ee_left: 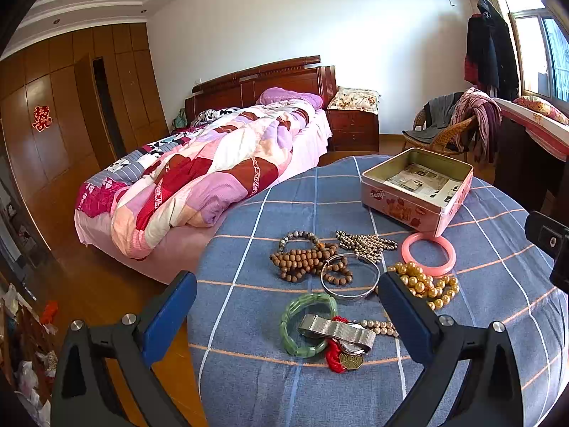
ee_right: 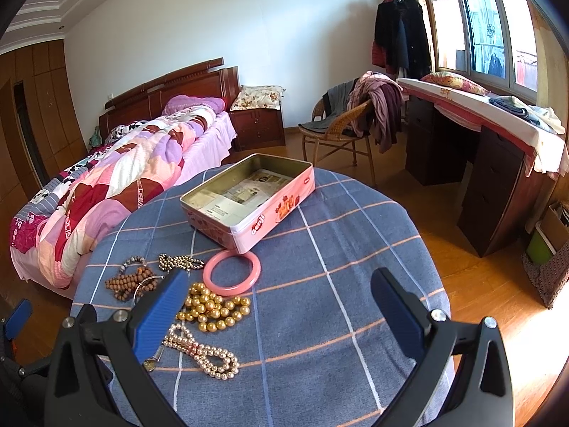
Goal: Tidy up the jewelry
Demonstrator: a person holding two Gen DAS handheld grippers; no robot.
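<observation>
Since the jewelry [ee_left: 341, 284] is heaped beside the empty tin [ee_left: 419, 192] near the table's [ee_right: 355, 249] far edge, both the left gripper [ee_left: 286, 297] and the right gripper [ee_right: 279, 295] are held wide and empty above it, presumably for picking.

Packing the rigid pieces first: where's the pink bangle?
The pink bangle lies flat on the checked cloth, just before the pink tin, beside the gold beads.

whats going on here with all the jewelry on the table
A person holds two grippers over a table spread with jewelry. The left gripper and right gripper are both open and hold nothing. Beads, bangles and a watch lie loose on the cloth. The pink tin stands open, only paper inside.
</observation>
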